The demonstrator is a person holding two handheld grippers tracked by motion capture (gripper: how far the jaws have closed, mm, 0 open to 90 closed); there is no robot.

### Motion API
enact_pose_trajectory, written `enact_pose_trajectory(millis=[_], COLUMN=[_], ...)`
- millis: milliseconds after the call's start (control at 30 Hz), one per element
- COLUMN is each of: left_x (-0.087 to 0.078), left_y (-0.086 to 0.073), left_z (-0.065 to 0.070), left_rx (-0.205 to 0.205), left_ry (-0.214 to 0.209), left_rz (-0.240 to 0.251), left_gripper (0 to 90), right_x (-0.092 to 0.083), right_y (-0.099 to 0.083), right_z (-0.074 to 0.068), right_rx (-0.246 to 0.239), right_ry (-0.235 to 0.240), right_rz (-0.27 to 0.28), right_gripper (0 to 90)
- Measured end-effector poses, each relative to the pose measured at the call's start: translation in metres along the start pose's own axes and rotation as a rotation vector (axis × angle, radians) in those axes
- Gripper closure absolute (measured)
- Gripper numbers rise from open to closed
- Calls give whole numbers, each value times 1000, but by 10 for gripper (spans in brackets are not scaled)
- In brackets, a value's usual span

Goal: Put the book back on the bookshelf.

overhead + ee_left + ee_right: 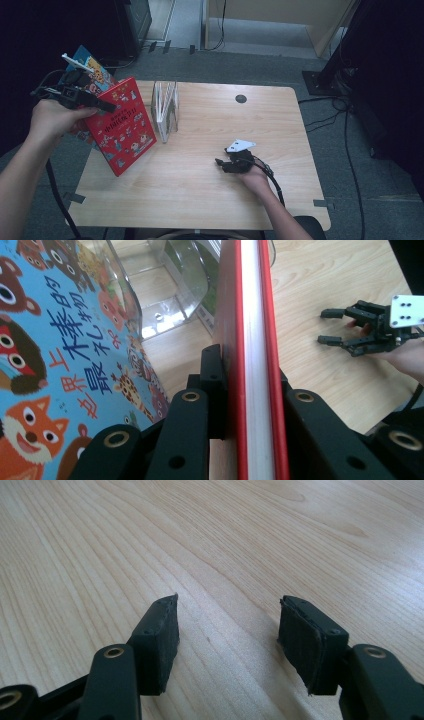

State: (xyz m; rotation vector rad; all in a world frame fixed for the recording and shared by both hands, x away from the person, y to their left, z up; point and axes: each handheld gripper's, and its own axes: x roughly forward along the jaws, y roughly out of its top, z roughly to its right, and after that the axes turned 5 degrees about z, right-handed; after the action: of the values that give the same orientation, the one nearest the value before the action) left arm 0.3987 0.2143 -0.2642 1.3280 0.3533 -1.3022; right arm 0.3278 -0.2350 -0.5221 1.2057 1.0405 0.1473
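Observation:
A red picture book (122, 125) hangs tilted over the table's left edge, with my left gripper (106, 106) shut on it. In the left gripper view the jaws clamp the red book's (252, 315) white page edge between its covers. A blue picture book (92, 67) sits behind the red one; the same blue book (60, 340) lies outside the jaws, and I cannot tell what holds it. A clear plastic book rack (165, 110) stands just right of the books. My right gripper (221, 162) rests low on the table, open and holding nothing (227, 625).
The wooden table (210, 200) has a round black cable hole (241, 98) near its far edge. Cables (345, 130) run across the floor at the right, beside a dark stand (325, 80). The clear rack (165, 285) is close ahead of the left jaws.

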Motion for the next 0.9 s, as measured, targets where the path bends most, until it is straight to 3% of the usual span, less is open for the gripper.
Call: enact_pose_trajectory(millis=[467, 900], left_x=[7, 21], left_y=[14, 27], left_z=[-1, -10], left_rx=[5, -21], left_ry=[52, 83], left_rz=[-3, -1], left_gripper=[797, 798], right_x=[0, 0], right_y=[0, 0], right_z=[-1, -1], right_rx=[-2, 1], right_ry=[-4, -5], right_rz=[2, 1], right_gripper=[412, 412])
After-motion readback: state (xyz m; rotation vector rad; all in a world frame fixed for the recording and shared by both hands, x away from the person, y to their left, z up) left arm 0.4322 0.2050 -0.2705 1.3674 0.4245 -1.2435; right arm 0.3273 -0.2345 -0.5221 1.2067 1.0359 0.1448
